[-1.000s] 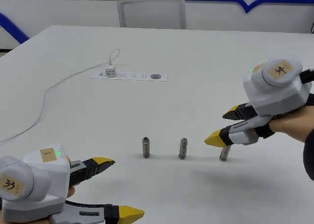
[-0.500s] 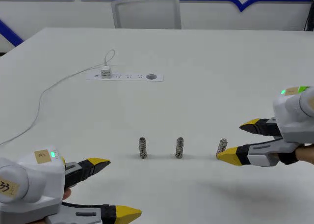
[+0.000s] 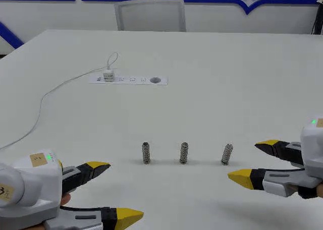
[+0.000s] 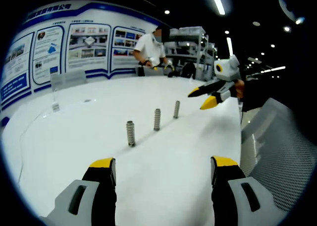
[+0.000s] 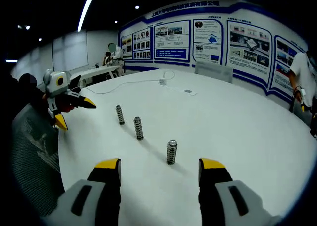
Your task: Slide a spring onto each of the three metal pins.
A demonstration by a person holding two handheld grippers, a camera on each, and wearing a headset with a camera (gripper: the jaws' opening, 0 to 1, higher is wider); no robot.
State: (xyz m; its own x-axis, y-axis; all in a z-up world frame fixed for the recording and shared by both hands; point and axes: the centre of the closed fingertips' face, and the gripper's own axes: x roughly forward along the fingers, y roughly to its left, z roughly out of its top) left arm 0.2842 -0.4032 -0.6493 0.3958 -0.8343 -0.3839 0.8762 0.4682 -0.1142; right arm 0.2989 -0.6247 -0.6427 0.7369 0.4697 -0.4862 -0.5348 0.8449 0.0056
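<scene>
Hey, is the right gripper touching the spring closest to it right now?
Apart. In the head view, bare table shows between the open jaws of the right gripper and the nearest spring.

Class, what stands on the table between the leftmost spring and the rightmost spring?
The middle spring, upright and apart from both, as the head view shows.
</scene>
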